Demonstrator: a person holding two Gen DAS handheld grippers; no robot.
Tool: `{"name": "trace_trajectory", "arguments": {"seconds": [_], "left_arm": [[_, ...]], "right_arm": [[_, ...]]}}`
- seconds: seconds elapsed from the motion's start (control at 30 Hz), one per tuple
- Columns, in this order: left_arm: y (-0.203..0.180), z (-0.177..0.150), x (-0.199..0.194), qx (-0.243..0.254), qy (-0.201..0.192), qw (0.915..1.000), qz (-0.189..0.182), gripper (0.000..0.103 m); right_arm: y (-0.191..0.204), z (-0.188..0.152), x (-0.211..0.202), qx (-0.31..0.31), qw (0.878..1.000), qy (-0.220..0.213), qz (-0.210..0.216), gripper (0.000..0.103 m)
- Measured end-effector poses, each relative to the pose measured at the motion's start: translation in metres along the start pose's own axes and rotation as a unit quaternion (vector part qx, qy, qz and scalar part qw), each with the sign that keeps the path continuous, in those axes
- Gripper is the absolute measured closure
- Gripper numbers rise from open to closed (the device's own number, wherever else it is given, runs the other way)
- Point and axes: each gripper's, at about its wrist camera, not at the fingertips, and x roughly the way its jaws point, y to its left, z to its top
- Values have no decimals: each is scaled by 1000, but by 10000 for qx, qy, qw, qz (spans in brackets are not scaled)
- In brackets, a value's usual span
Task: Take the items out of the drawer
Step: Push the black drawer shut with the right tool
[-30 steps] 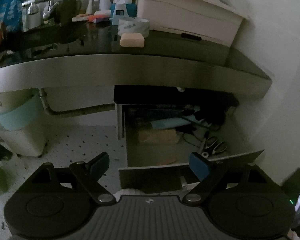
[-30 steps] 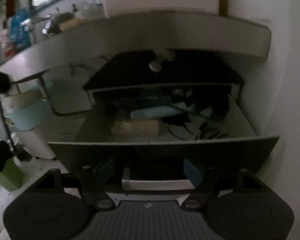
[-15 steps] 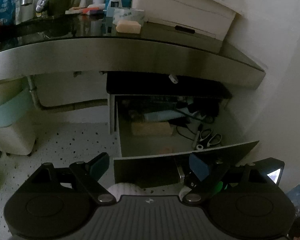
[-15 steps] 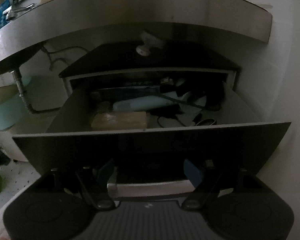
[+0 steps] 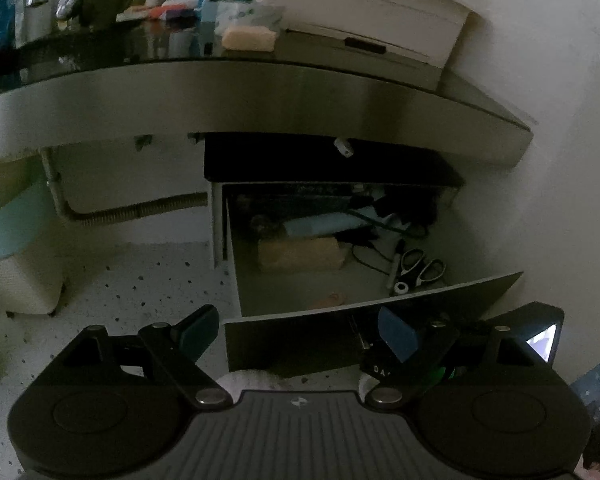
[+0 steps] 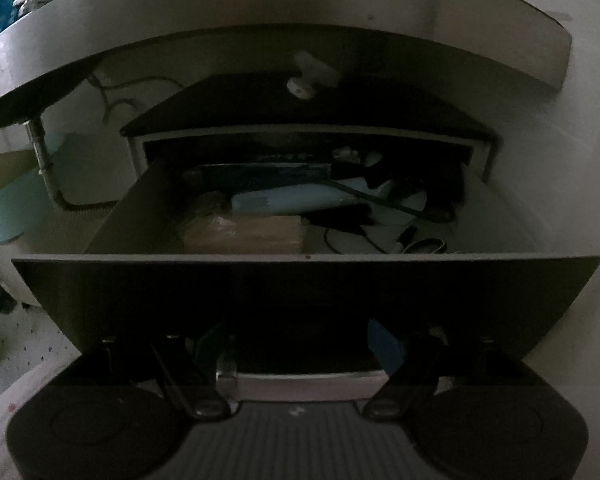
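The drawer [image 5: 372,308] under the counter stands pulled out. Inside lie a tan box [image 5: 300,254], a light blue tube [image 5: 324,226], scissors [image 5: 420,268], dark cables and a white pen-like item. My left gripper [image 5: 296,334] is open and empty, hovering in front of the drawer's left front corner. My right gripper [image 6: 300,346] is open, its jaws on either side of the silver drawer handle [image 6: 300,380] on the dark drawer front [image 6: 300,288]. The box [image 6: 244,234] and tube [image 6: 292,202] also show in the right wrist view.
A steel counter [image 5: 260,88] overhangs the drawer, loaded with bottles, a soap bar [image 5: 248,38] and a white storage box [image 5: 364,12]. A white wall is close on the right. A drain hose [image 5: 140,210] and a pale bin [image 5: 12,240] stand on the left.
The drawer has come further out toward me with the right gripper at its handle. The left gripper has drawn back and shifted, so the drawer's inside shows more fully.
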Motion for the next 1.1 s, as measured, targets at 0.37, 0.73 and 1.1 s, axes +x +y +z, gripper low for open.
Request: {"name": "trace_trajectory", "arguments": {"seconds": [0.37,0.73,1.1], "left_arm": [[0,5,-8,168,-286,9993,142,16],[0,4,-14,212,-302,9991,185,16],[-2,3,-16,132,-259,9995,82,16]], "right_arm": [[-2,10,13,-4,9999,31,110,26],[-5,25,33,7,9998,115,170,25],[0,45,60,-123,9998,120,76,25]]}}
